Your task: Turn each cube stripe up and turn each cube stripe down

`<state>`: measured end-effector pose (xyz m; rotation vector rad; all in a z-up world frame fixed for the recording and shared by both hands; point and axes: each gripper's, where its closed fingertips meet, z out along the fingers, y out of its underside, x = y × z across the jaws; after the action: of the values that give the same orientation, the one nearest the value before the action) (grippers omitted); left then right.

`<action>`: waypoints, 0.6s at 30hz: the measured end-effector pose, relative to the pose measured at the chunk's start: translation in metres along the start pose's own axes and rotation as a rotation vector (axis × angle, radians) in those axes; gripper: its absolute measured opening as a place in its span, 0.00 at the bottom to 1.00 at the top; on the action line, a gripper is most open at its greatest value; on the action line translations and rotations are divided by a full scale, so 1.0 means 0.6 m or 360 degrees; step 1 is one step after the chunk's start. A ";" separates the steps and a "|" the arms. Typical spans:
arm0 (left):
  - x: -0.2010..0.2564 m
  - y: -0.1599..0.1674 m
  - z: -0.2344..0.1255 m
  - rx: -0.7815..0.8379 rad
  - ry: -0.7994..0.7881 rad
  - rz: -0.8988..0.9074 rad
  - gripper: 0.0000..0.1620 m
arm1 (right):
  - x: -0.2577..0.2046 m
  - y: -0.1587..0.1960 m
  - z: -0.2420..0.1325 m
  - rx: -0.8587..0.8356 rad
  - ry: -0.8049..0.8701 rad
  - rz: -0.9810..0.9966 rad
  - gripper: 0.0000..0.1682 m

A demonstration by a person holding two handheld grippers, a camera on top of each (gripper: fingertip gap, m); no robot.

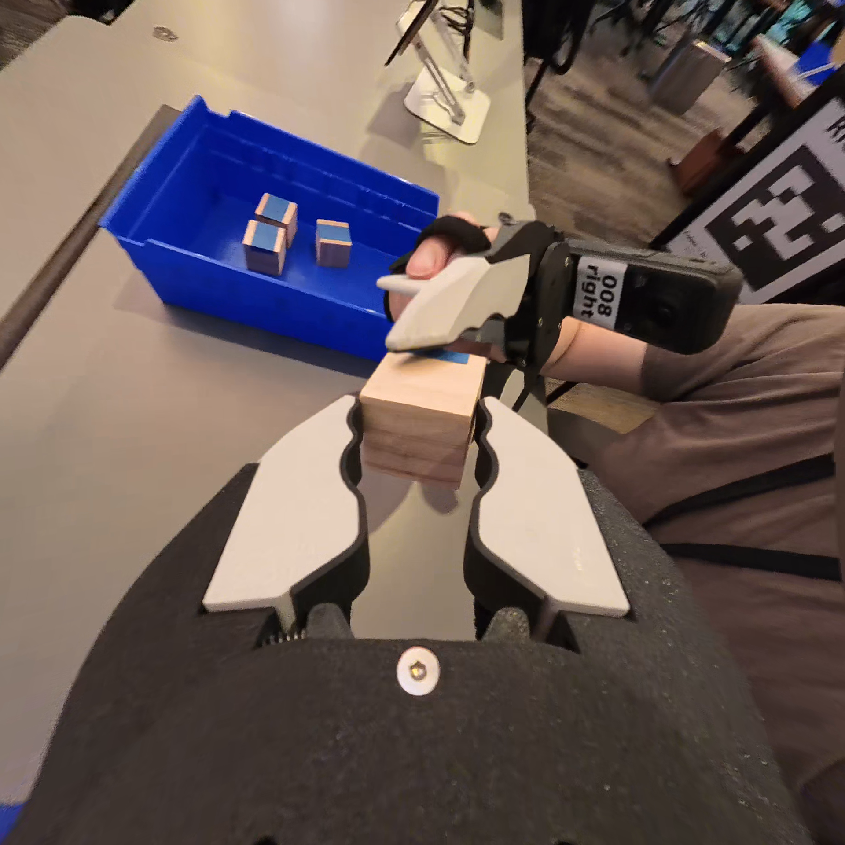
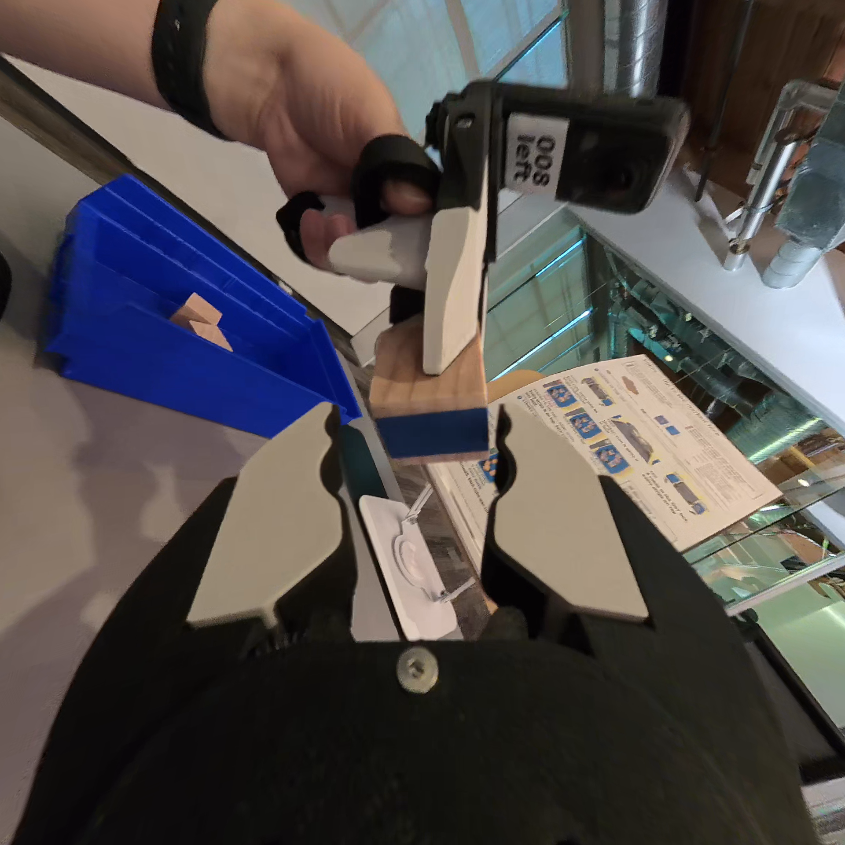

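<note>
My left gripper (image 1: 418,411) is shut on a plain wooden cube (image 1: 418,434) and holds it above the grey table (image 1: 137,434). The cube's blue stripe (image 2: 432,434) faces the right wrist camera. My right gripper (image 2: 418,425) is open, its fingers on either side of the striped end with small gaps. In the left wrist view it (image 1: 388,313) comes in from the right over the cube's far edge. The left gripper (image 2: 388,315) also shows in the right wrist view, pinching the cube from above. Three cubes (image 1: 276,215) (image 1: 265,247) (image 1: 333,242) sit stripe up in a blue bin (image 1: 274,297).
The blue bin (image 2: 183,375) stands on the table beyond the grippers. A white stand (image 1: 450,105) is at the far table edge. A board with a black-and-white marker (image 1: 786,215) and the person's torso (image 1: 731,434) are at right. A printed sheet (image 2: 617,448) lies behind the cube.
</note>
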<state>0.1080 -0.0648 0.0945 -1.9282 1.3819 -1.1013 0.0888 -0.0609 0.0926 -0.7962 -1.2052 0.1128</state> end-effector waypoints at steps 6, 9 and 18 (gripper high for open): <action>0.001 0.009 0.014 -0.0012 0.0144 -0.0032 0.29 | -0.003 -0.001 -0.001 -0.0018 -0.0031 0.0035 0.28; -0.019 0.013 0.009 -0.0015 0.0130 -0.0044 0.30 | -0.004 0.018 0.005 -0.0142 -0.0128 0.0166 0.28; -0.108 0.047 -0.021 -0.0042 -0.0207 -0.0094 0.34 | 0.036 0.167 -0.012 -0.0997 -0.0033 0.0427 0.27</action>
<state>0.0735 -0.0133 0.0589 -2.0333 1.2825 -0.9699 0.1359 0.0190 0.0486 -1.5071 -1.1565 -0.0431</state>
